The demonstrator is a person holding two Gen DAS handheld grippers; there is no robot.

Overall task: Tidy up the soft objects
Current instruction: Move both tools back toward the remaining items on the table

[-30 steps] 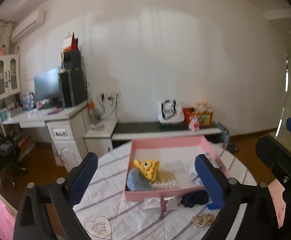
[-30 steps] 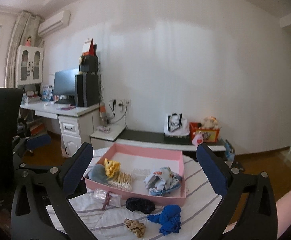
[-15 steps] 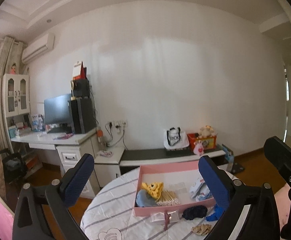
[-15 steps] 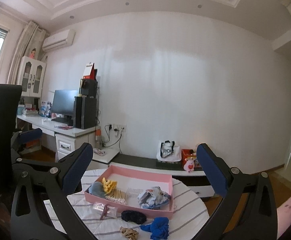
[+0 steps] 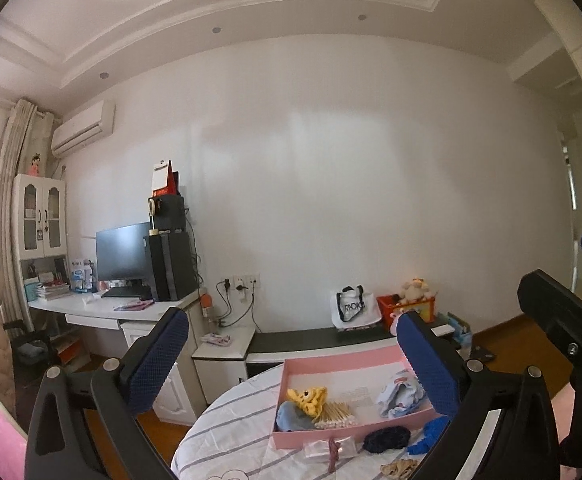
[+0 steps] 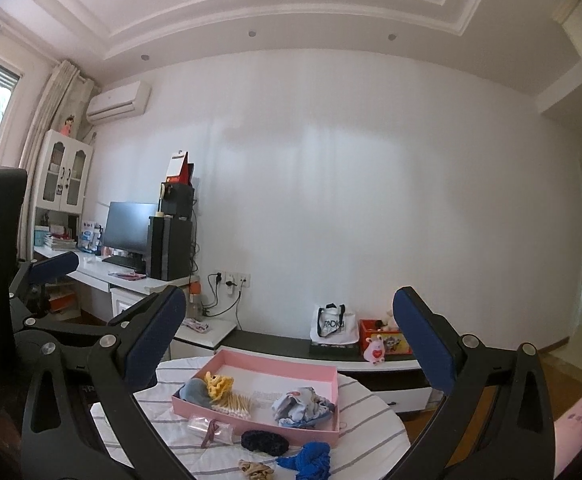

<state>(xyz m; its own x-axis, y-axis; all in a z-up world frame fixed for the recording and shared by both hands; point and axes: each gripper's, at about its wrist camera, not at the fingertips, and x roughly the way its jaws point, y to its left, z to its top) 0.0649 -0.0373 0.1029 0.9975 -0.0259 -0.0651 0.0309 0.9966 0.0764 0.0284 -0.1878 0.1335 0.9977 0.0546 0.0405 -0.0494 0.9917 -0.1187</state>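
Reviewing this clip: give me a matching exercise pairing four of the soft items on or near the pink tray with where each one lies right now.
Things:
1. yellow knit piece
2. patterned light-blue cloth
3. dark navy scrunchie
4. bright blue cloth

Places:
A. on the striped tablecloth, just outside the pink tray, at its front wall
B. inside the tray, left end
C. nearest the camera, at the table's front edge
D. inside the tray, right end

Pairs: 1-B, 2-D, 3-A, 4-C

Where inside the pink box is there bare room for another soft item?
The pink box is bare along its far half, and between the cotton swabs and the bundled cloth. The near left corner, with the yellow item, is crowded.
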